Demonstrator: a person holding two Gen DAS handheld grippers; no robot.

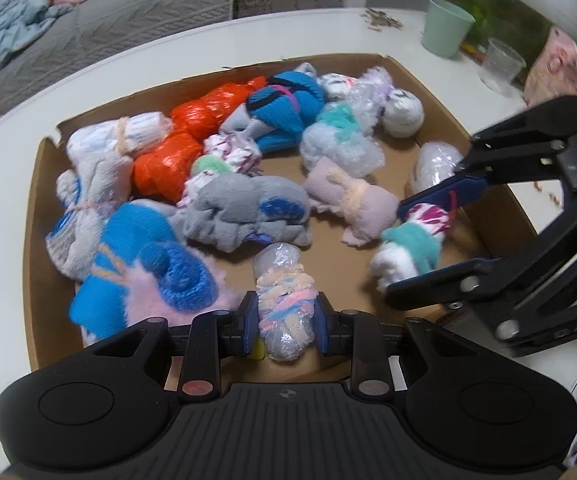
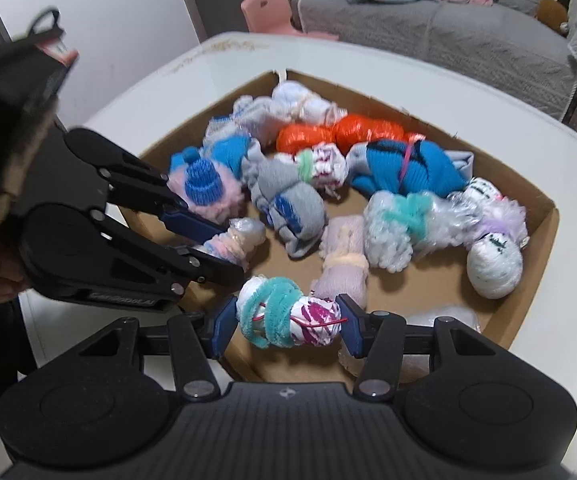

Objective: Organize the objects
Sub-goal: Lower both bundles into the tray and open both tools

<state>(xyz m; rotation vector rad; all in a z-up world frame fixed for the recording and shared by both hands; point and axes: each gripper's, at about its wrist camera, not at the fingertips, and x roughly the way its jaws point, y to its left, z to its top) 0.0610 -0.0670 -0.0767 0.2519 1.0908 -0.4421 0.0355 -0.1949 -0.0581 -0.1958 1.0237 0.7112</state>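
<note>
My left gripper (image 1: 284, 320) is clamped on a small pastel bundle (image 1: 284, 300): pink, blue and cream fuzzy yarn-like fabric, partly wrapped in clear plastic film, both blue pads pressing its sides. It hangs over the near edge of the cardboard box (image 1: 36, 200), end pointing into the box. From the right wrist view the same bundle (image 2: 232, 244) sits between the left gripper's (image 2: 224, 248) black fingers, near the blue-and-pink fluffy bundle (image 2: 204, 188).

My right gripper (image 2: 288, 322) holds a white bundle with magenta print (image 2: 288, 316), teal chenille band looped around one end, thin red elastic across the middle. Pads press on both ends; jaws are moderately wide around it. It's over the box's near corner. In the left wrist view this bundle (image 1: 412, 240) shows between the right gripper's (image 1: 416, 248) fingers, just beside the lilac roll (image 1: 352, 200).

Box sits on a white table (image 1: 168, 60), full of other rolled bundles: orange plastic-wrapped pair (image 1: 184, 140), grey sock roll with blue patch (image 1: 244, 208), blue knit tied with pink band (image 1: 284, 108), white fluffy one with teal (image 1: 336, 136), white ball (image 1: 402, 114). Mint cup (image 1: 446, 28) and clear cup (image 1: 502, 64) stand on the table beyond the box. Slight motion blur on the right gripper.
</note>
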